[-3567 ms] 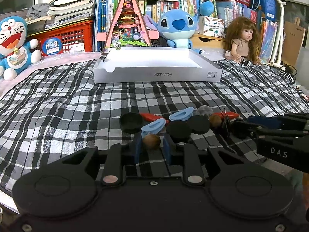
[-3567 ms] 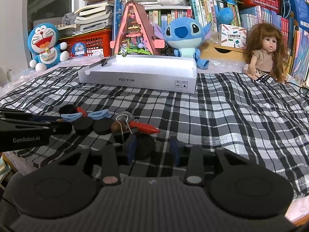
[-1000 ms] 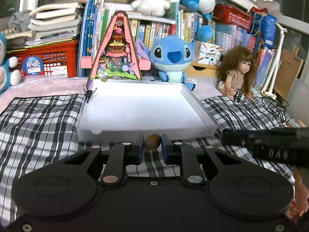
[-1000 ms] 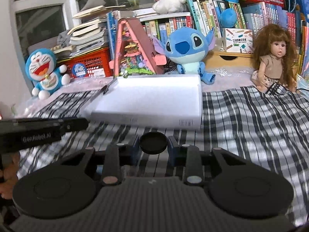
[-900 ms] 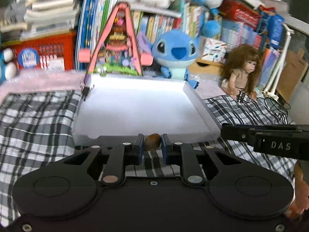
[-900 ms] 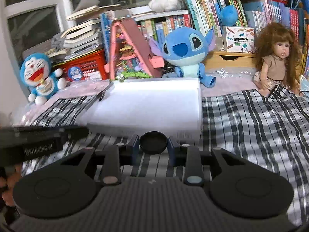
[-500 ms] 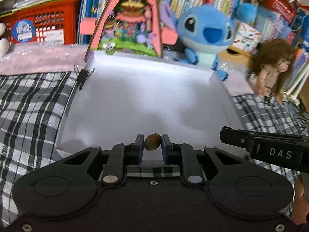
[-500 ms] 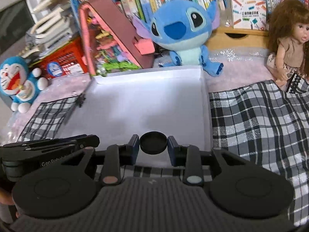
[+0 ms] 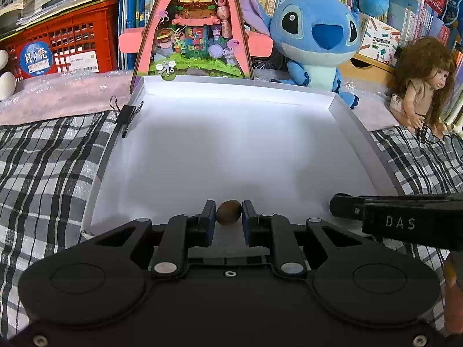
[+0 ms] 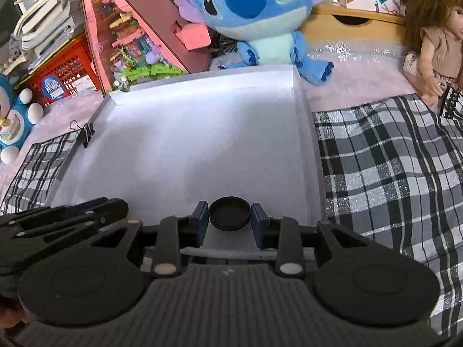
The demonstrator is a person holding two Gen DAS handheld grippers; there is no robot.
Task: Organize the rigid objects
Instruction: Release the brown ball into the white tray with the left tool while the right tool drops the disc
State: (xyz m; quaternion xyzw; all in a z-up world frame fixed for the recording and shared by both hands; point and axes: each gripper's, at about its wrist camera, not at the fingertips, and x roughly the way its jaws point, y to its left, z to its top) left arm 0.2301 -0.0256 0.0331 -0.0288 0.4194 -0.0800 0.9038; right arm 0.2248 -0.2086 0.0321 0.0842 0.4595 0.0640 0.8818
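My left gripper [image 9: 228, 217] is shut on a small brown oval bead [image 9: 228, 216], held over the near edge of the shallow white box [image 9: 231, 144]. My right gripper [image 10: 230, 214] is shut on a round black cap [image 10: 230, 213], also above the near part of the white box [image 10: 202, 144]. The box floor shows nothing lying in it. The right gripper's black body [image 9: 399, 219] juts in from the right in the left wrist view. In the right wrist view the left gripper's black fingers [image 10: 63, 217] enter from the left.
A black binder clip [image 9: 126, 115] grips the box's left wall. Behind the box stand a pink triangular toy house [image 9: 196, 26] and a blue plush [image 9: 315, 37]; a doll [image 9: 419, 78] sits at the right. Checked cloth [image 10: 390, 173] lies on both sides of the box.
Both grippers have moved forward and tipped downward, from in front of the box to over its near part. Each still holds its object; the box now fills both views.
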